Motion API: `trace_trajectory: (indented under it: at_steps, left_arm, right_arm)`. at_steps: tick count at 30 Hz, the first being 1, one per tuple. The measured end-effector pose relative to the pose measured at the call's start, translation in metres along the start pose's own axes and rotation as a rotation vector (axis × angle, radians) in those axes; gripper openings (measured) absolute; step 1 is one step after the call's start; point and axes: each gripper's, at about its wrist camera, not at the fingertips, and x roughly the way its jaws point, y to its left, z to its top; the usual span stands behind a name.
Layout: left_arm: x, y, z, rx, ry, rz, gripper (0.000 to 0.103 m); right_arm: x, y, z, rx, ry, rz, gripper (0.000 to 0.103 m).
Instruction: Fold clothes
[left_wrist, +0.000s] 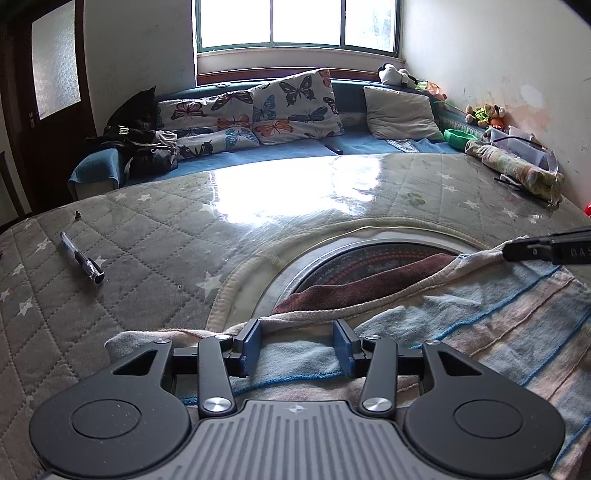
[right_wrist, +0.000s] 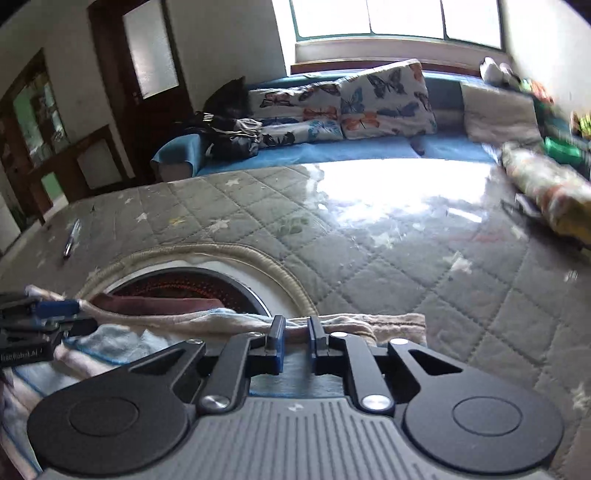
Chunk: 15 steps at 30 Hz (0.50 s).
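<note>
A pale striped towel-like cloth (left_wrist: 480, 314) with blue lines and a brown band lies over a round dark opening (left_wrist: 369, 262) in the quilted table cover. My left gripper (left_wrist: 299, 338) is open, its blue-padded fingers straddling the cloth's near edge. My right gripper (right_wrist: 296, 334) has its jaws narrowly apart around the cloth's folded edge (right_wrist: 351, 321); whether it pinches the cloth is unclear. The right gripper also shows at the far right of the left wrist view (left_wrist: 517, 251), touching the cloth's corner. The left gripper shows at the left of the right wrist view (right_wrist: 55, 308).
A grey quilted star-pattern cover (left_wrist: 147, 229) under glossy plastic spans the table. A pen (left_wrist: 83, 262) lies at the left. A rolled patterned cloth (left_wrist: 517, 166) lies at the right. Behind stands a blue sofa (left_wrist: 258, 155) with butterfly pillows, a dark bag, and toys.
</note>
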Motion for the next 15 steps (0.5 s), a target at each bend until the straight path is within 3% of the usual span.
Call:
trace_trajectory:
  at_steps: [5, 11, 15]
  left_arm:
    - [-0.017, -0.003, -0.007, 0.014, -0.018, 0.004, 0.05]
    - [-0.045, -0.007, -0.032, 0.089, -0.031, 0.032, 0.05]
    - [-0.063, 0.002, -0.049, 0.069, -0.037, 0.052, 0.05]
  right_arm:
    - [-0.008, 0.011, -0.005, -0.026, 0.0, 0.03, 0.034]
    - [-0.02, 0.049, -0.028, -0.135, 0.028, 0.122, 0.04]
    - [-0.028, 0.061, -0.047, -0.169, 0.035, 0.137, 0.041]
